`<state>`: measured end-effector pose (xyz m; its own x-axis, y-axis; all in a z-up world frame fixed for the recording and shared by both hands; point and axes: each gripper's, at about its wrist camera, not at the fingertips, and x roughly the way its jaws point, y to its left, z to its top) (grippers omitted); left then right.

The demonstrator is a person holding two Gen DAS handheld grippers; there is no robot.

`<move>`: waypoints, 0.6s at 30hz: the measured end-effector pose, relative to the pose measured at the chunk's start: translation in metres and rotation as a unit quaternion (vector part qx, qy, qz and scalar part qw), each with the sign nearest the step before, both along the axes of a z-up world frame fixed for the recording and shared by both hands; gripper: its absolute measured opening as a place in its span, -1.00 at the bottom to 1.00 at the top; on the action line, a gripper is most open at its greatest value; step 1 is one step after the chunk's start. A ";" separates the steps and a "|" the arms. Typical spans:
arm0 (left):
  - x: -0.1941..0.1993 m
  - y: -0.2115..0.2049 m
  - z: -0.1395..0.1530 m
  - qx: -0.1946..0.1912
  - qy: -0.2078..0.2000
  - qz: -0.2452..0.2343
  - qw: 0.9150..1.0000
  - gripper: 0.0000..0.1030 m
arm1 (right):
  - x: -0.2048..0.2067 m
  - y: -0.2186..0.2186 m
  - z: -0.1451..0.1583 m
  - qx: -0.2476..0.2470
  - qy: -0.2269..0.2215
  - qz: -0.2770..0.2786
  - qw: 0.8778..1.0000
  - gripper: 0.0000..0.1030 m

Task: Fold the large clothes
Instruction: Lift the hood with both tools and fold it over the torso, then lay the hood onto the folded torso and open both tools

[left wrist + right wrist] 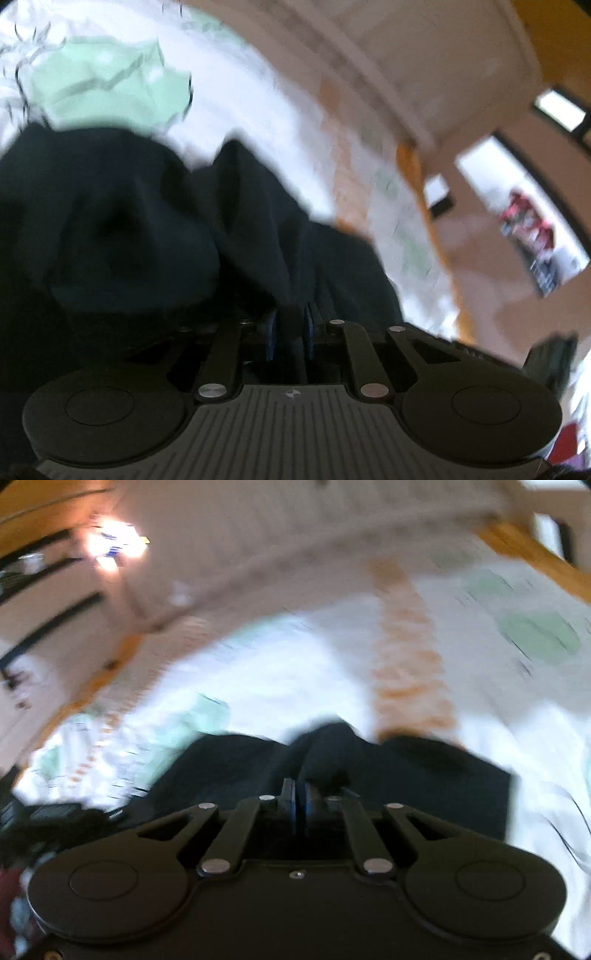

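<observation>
A large dark navy garment hangs bunched in front of my left gripper, whose jaws are shut on a fold of it. The same dark garment spreads in front of my right gripper, which is also shut on its edge. Both views are motion-blurred. The cloth hides the fingertips in both views. Below lies a white bedsheet with pale green patches.
The bed's wooden frame runs along the far edge, with a beige wall behind it. An orange patterned stripe crosses the sheet. A window or shelf opening shows at the right in the left wrist view. Dark clutter lies at the left.
</observation>
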<state>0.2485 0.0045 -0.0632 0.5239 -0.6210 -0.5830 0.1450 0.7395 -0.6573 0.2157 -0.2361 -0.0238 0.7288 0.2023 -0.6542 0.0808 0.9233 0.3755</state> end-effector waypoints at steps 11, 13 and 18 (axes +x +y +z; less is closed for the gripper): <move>-0.010 0.025 0.014 0.026 -0.070 0.019 0.997 0.06 | -0.038 -0.004 -0.002 -0.026 -0.057 -0.048 0.997 0.05; -0.005 0.033 0.017 0.024 -0.074 0.040 0.996 0.14 | -0.029 0.004 -0.002 -0.019 -0.064 -0.030 0.997 0.05; 0.019 0.048 0.008 -0.004 -0.033 0.102 0.994 0.14 | -0.008 0.024 -0.013 -0.011 -0.053 -0.004 0.999 0.05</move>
<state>0.2679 0.0525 -0.0554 0.6763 -0.5024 -0.5387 0.0361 0.7531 -0.6569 0.2072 -0.2121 -0.0365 0.7958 0.1824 -0.5775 0.0486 0.9313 0.3611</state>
